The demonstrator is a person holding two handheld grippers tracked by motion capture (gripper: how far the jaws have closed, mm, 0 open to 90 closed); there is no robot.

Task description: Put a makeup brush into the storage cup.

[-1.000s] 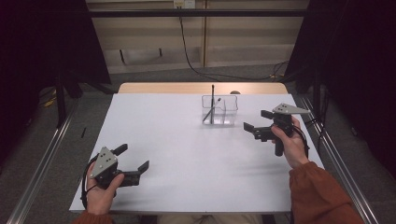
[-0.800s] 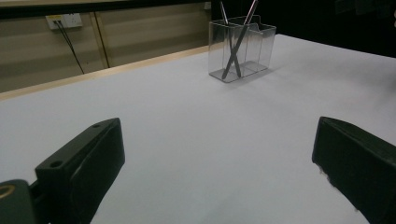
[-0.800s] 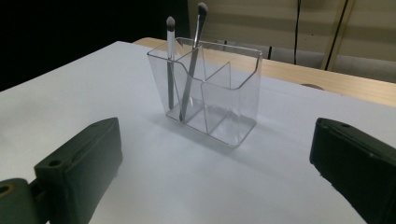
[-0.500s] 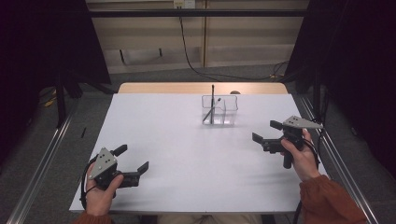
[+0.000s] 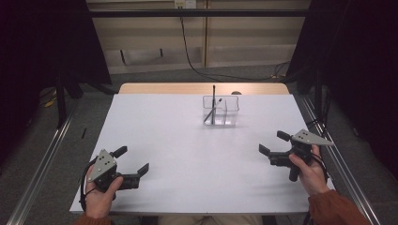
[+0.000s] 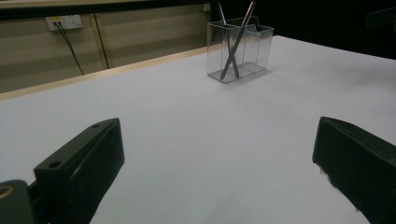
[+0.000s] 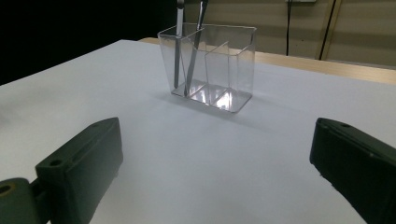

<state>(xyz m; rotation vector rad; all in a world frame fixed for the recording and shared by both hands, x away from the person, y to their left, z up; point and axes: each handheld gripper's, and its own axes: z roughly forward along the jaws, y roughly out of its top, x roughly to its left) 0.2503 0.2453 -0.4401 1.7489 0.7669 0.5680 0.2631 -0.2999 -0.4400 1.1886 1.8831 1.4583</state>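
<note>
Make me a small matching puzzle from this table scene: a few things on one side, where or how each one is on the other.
Things:
1. clear holder
2. two pens
3. left gripper
4. right gripper

Descriptions:
A. open, near the table's right edge
B. leaning inside one end compartment
C. standing at the far middle of the table
D. open, by the near left corner

Pairs: 1-C, 2-B, 3-D, 4-A

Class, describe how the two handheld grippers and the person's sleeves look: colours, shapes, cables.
Both the left gripper and right gripper are black, each with two blocky jaws, a grey three-cornered plate on top and a black trailing cable. The person's sleeves are rust-orange.
</note>
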